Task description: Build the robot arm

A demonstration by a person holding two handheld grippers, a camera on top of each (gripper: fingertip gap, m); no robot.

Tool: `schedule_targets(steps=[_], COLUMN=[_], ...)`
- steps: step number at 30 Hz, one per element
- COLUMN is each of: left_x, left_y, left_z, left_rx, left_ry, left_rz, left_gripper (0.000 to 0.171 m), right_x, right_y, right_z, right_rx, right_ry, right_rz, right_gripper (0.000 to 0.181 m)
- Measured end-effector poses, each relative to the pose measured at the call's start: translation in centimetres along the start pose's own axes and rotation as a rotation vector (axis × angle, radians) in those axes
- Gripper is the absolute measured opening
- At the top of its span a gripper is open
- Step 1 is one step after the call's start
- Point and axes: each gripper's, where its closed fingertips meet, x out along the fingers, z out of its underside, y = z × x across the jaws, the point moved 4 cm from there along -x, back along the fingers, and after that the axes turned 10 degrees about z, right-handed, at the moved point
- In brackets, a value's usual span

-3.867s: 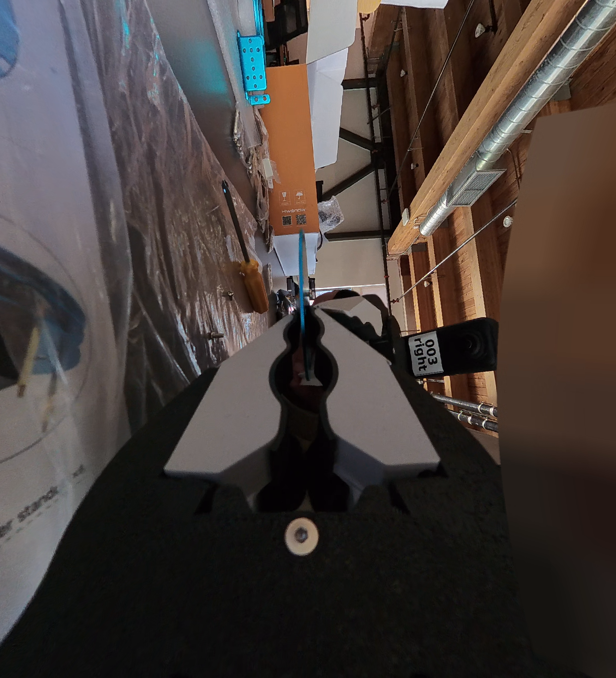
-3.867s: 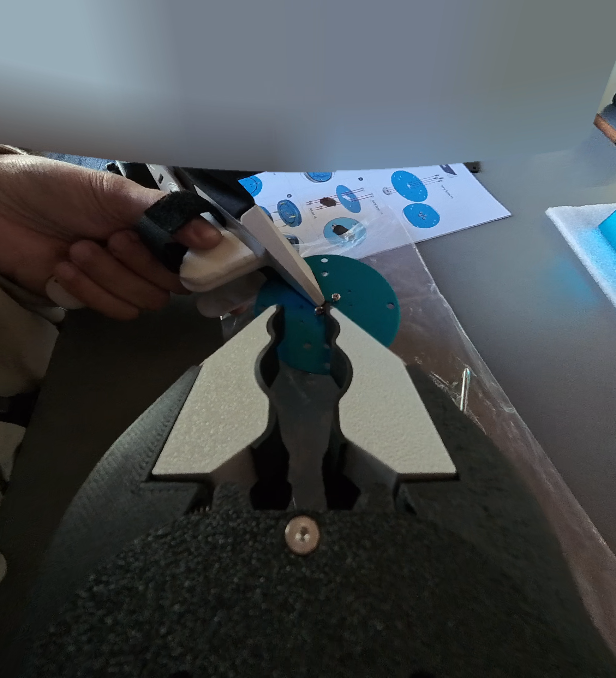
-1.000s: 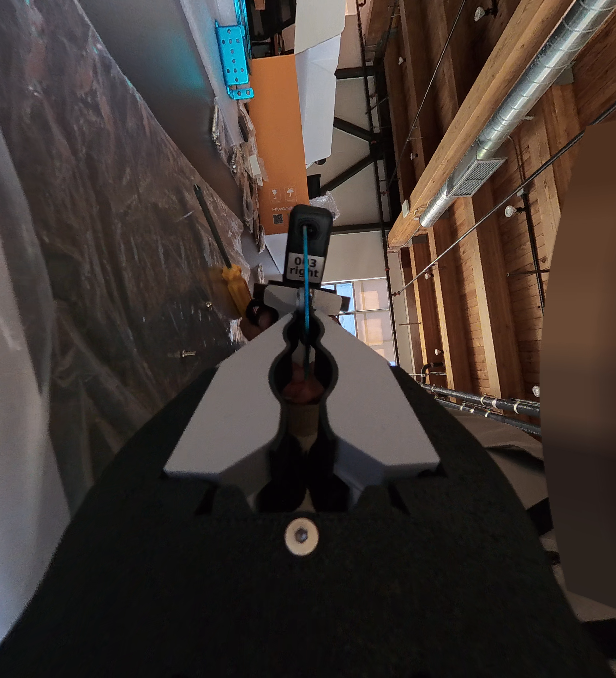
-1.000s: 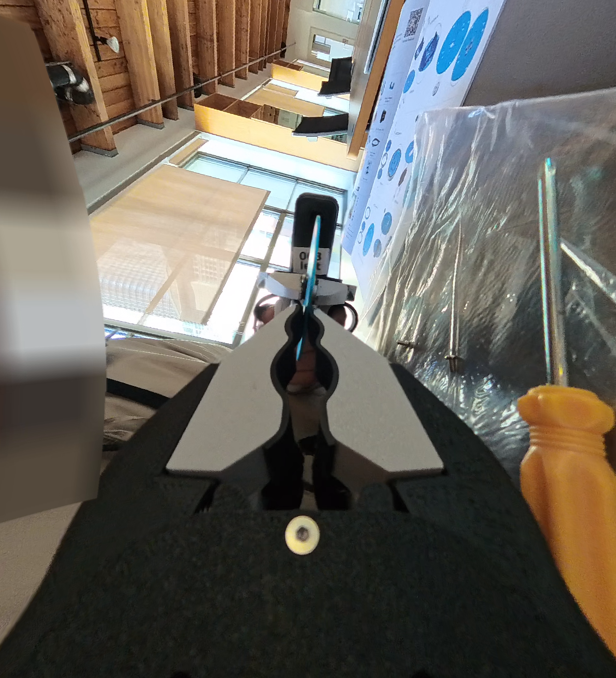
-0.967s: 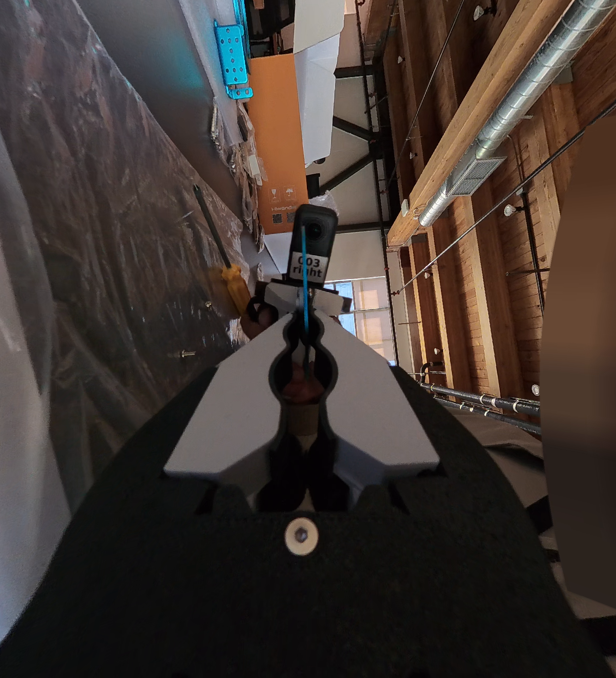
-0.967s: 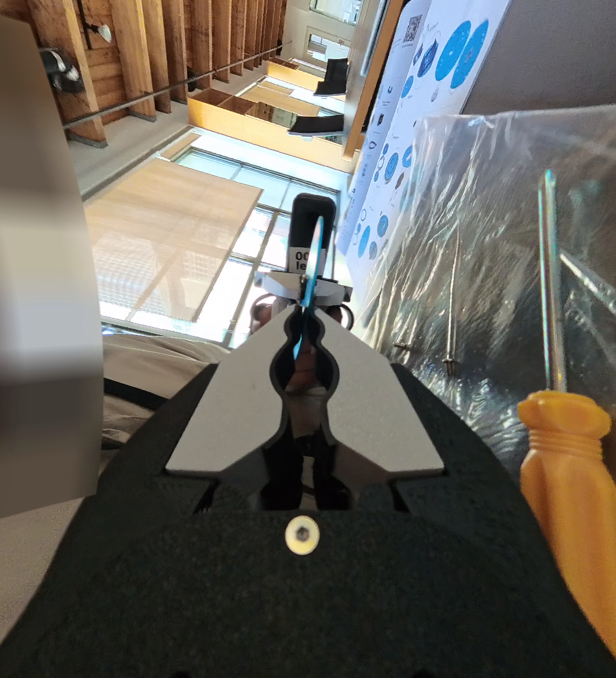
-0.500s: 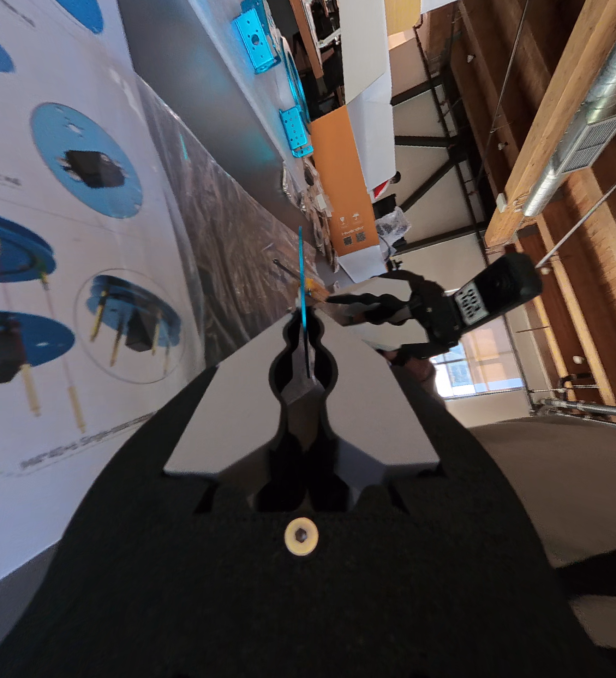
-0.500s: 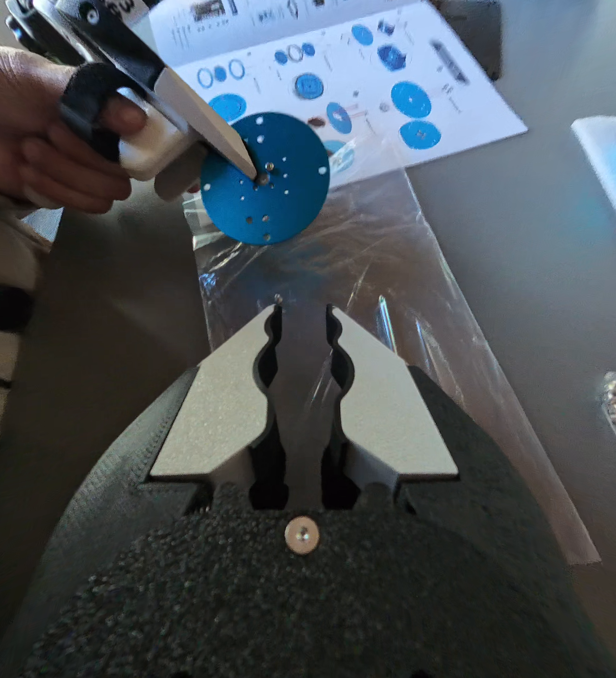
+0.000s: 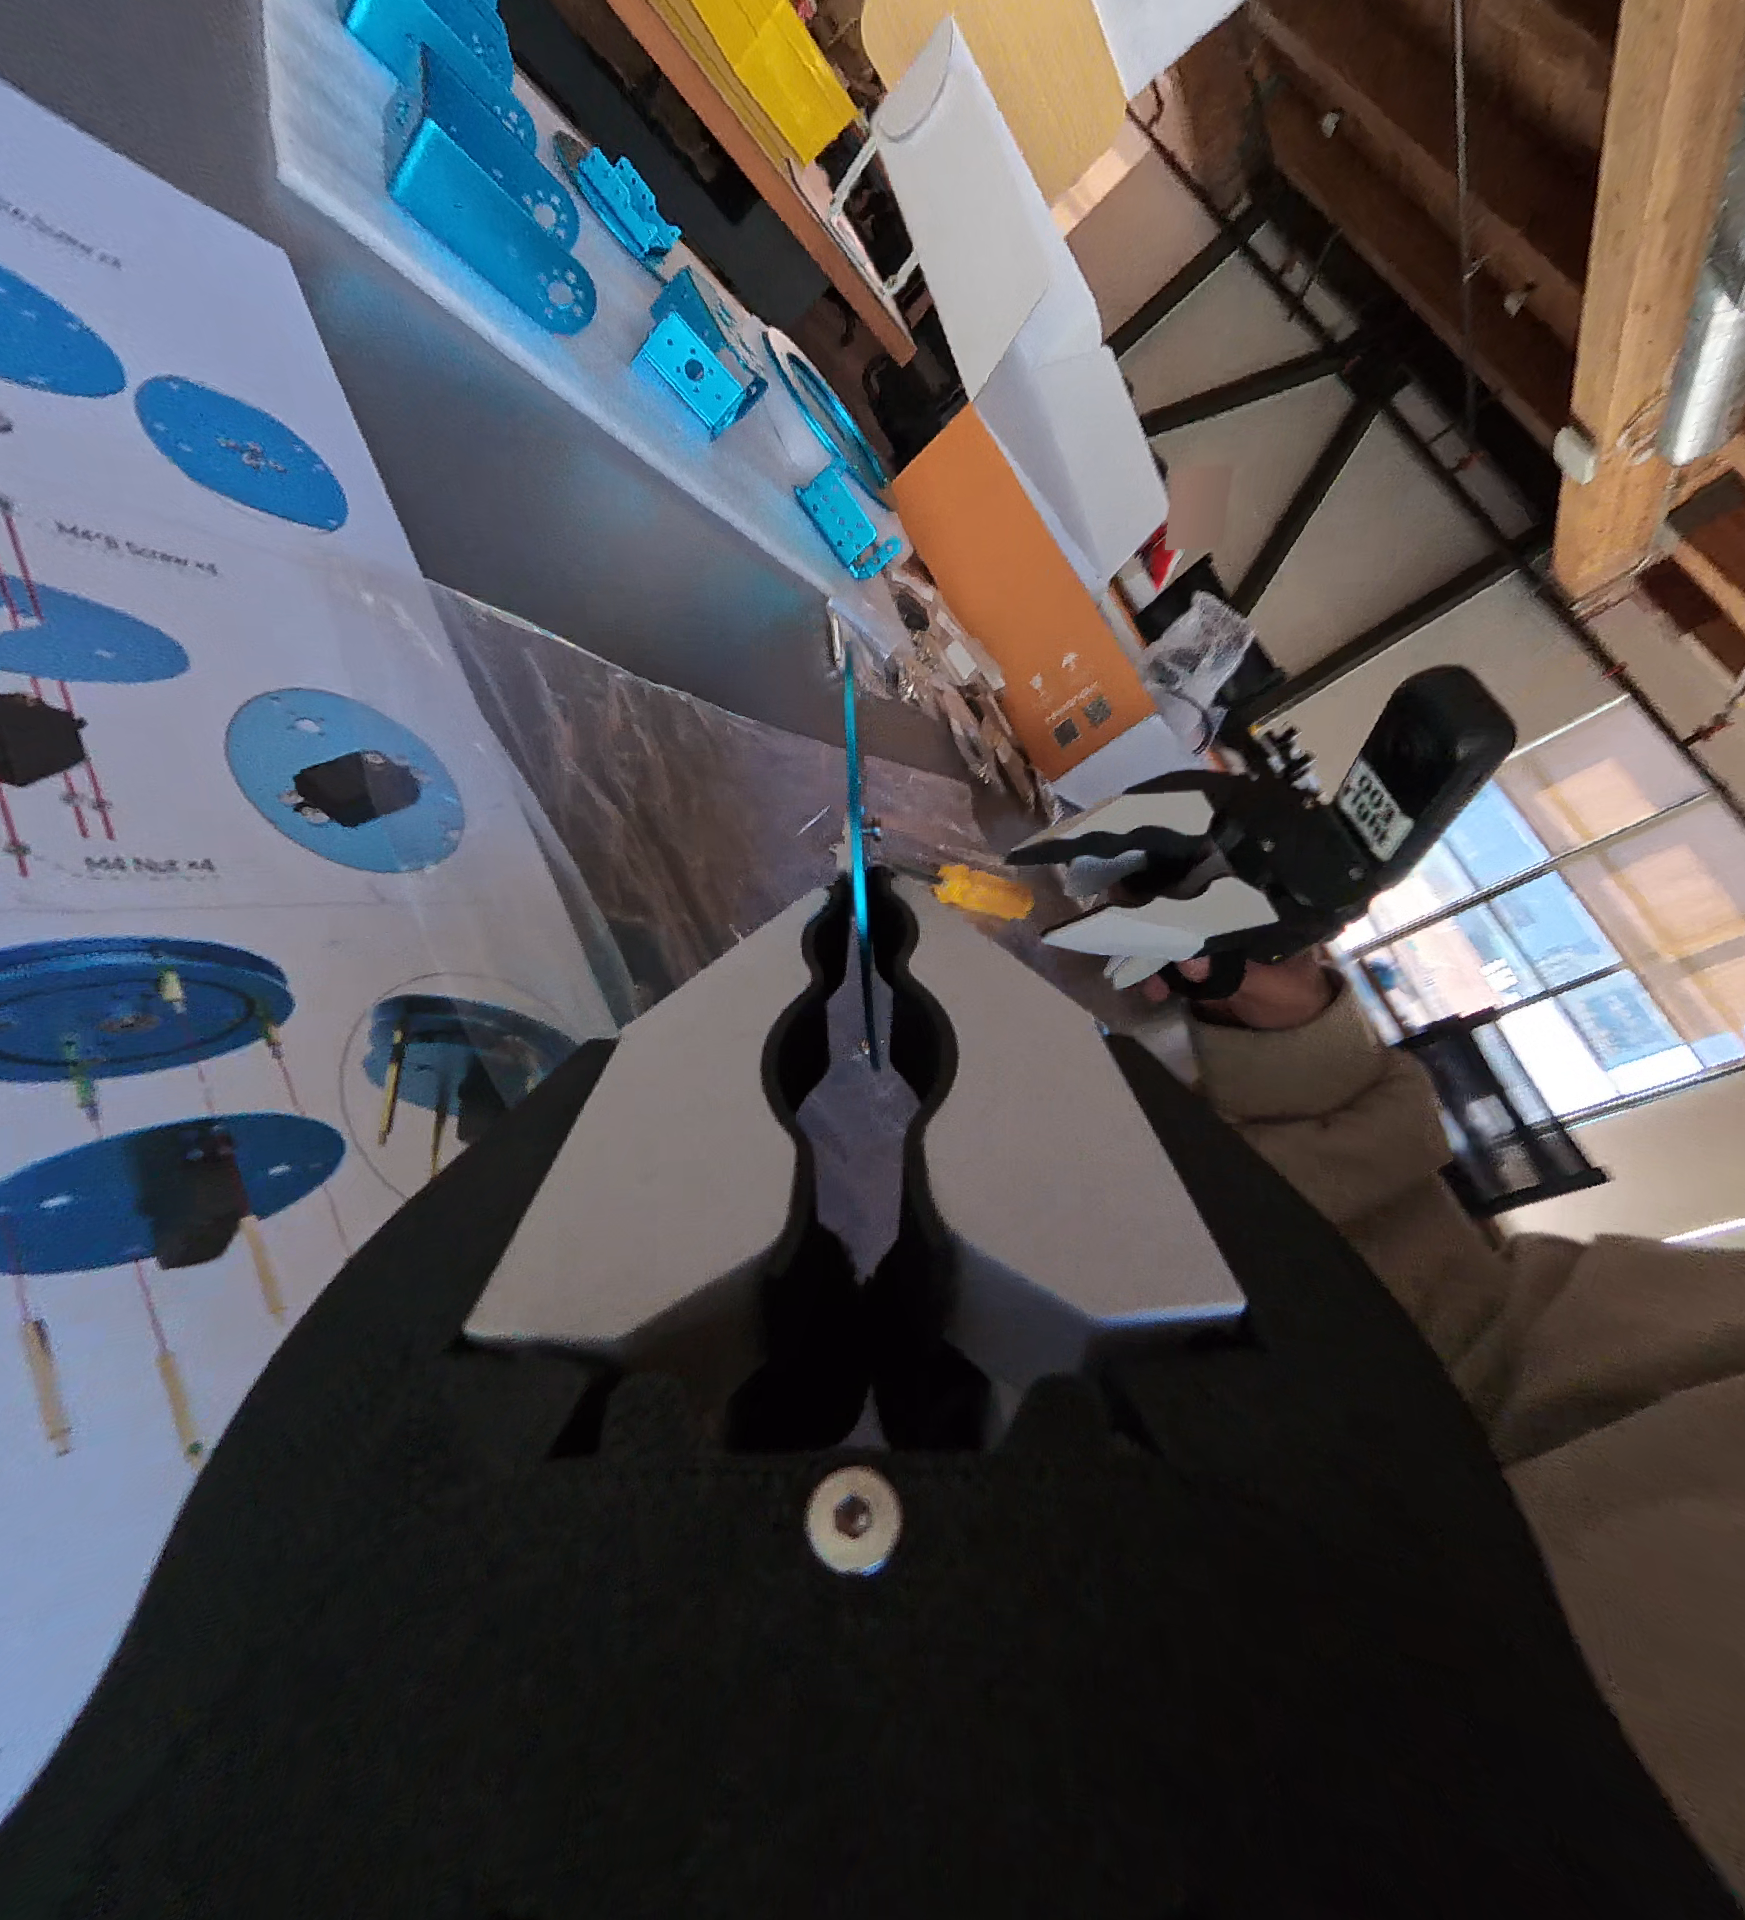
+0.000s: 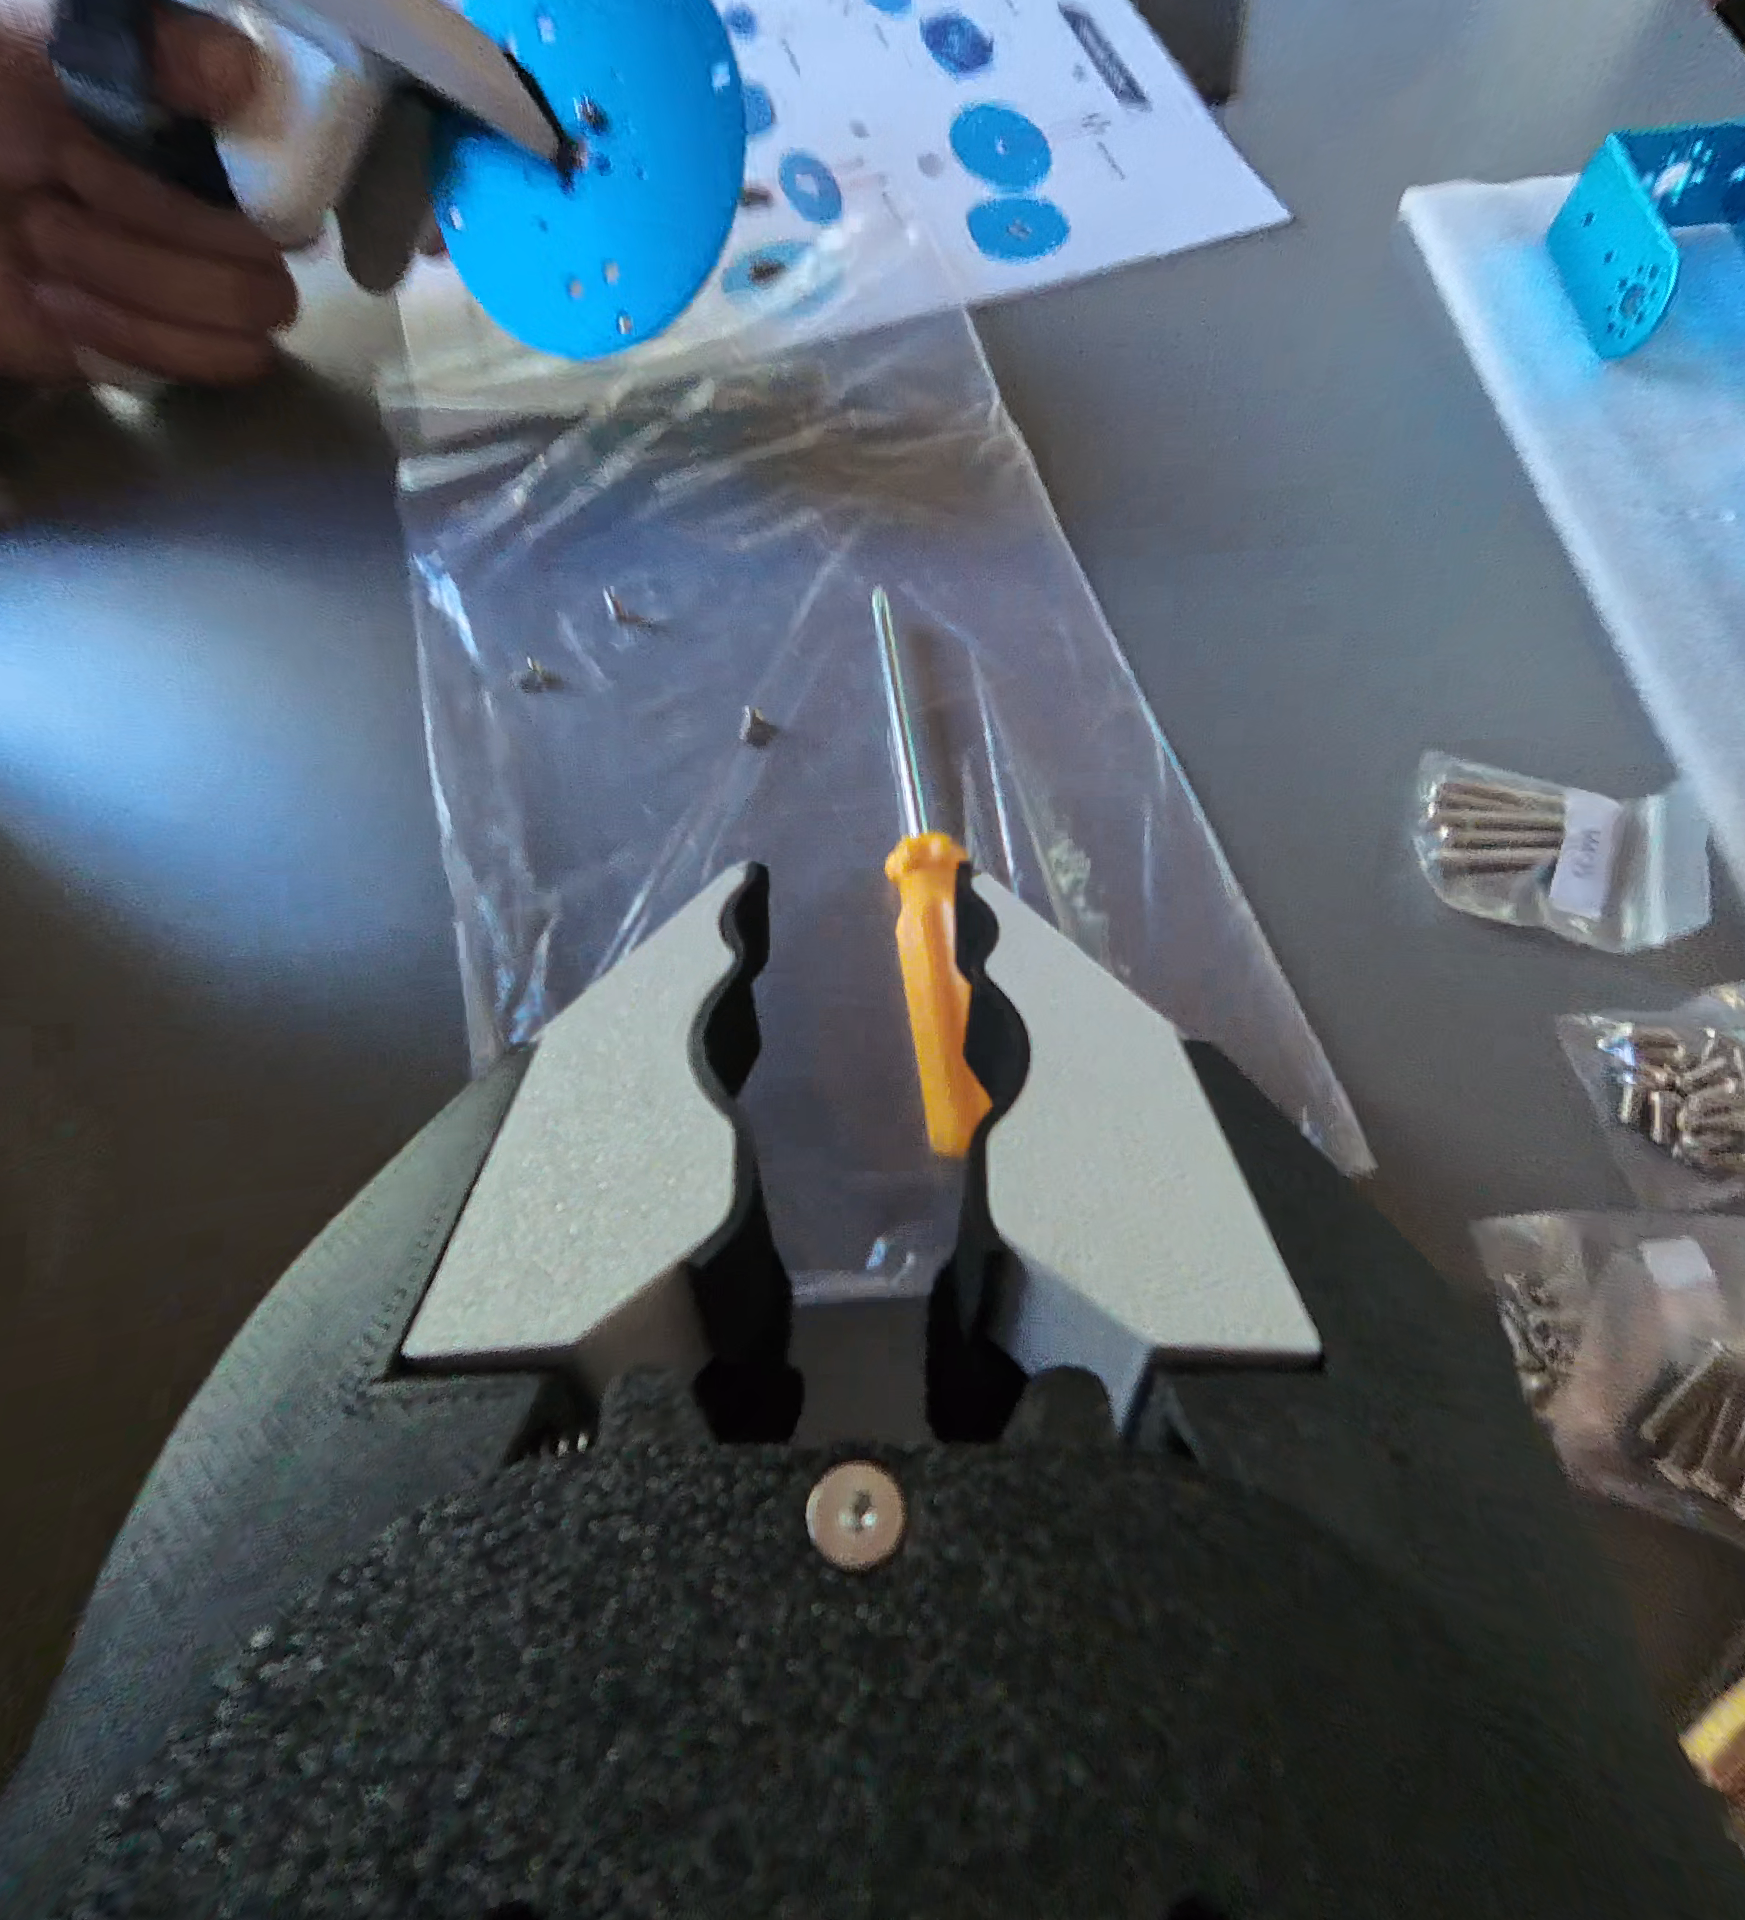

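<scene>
My left gripper [image 9: 860,896] is shut on a round blue disc with small holes [image 9: 851,790], seen edge-on in the left wrist view. In the right wrist view the disc [image 10: 598,177] is at the top left, held above the table by the left gripper [image 10: 525,125] and a hand. My right gripper [image 10: 863,883] is open and empty. An orange-handled screwdriver [image 10: 935,1018] lies on a clear plastic bag [image 10: 702,499], its handle in line with the gap between the fingers, close to the right one. Whether they touch I cannot tell. The right gripper [image 9: 1086,883] also shows open in the left wrist view.
Three loose screws [image 10: 535,677] lie on the plastic bag. Small bags of screws [image 10: 1533,852] sit at the right. Blue metal brackets [image 10: 1699,229] rest on white foam [image 10: 1574,468]. An instruction sheet [image 10: 1107,94] lies beyond the bag. An orange box [image 9: 1013,613] stands farther off. One gripper's finger ends stand about 20 cm off the other's.
My right gripper has let go of the blue disc, drawn back and opened wide over the screwdriver. My left gripper keeps the disc and has turned with it.
</scene>
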Motion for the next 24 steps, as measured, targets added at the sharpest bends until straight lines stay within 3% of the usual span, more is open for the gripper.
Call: schedule_targets(steps=[3, 5, 7, 11, 14, 19, 21, 24], left_x=[0.4, 0.4, 0.4, -0.2, -1.2, -1.6, -1.5, -1.8], left_y=[1.0, 1.5, 2.1, 3.3, 4.0, 4.6, 4.7, 4.9], left_z=[0.5, 0.6, 0.7, 0.1, -0.6, -0.7, -0.6, -0.7], left_rx=[0.138, 0.213, 0.257, 0.289, 0.335, 0.419, 0.448, 0.476], left_ry=[-0.015, -0.005, 0.002, 0.092, 0.186, 0.215, 0.215, 0.235], left_rz=[-0.018, -0.031, -0.009, 0.088, 0.126, 0.09, 0.064, 0.045], left_gripper=[0.004, 0.003, 0.003, 0.003, 0.003, 0.003, 0.003, 0.003], right_x=[-0.4, -0.8, 0.0, 3.8, 3.9, 4.6, 5.4, 6.8], right_y=[-0.7, -2.9, -5.3, -9.6, -9.2, -6.9, -6.3, -5.6], right_z=[0.6, -0.8, -2.5, -2.8, -3.2, -7.3, -7.7, -7.3], right_rx=[0.029, 0.081, 0.019, -0.15, -0.166, -0.296, -0.359, -0.407], right_ry=[0.007, 0.069, 0.128, -0.027, -0.034, 0.038, -0.008, -0.109], right_rz=[-0.031, -0.125, -0.12, -0.13, -0.194, -0.322, -0.396, -0.362], right_gripper=[0.038, 0.041, 0.032, 0.029, 0.008, 0.022, 0.013, 0.008])
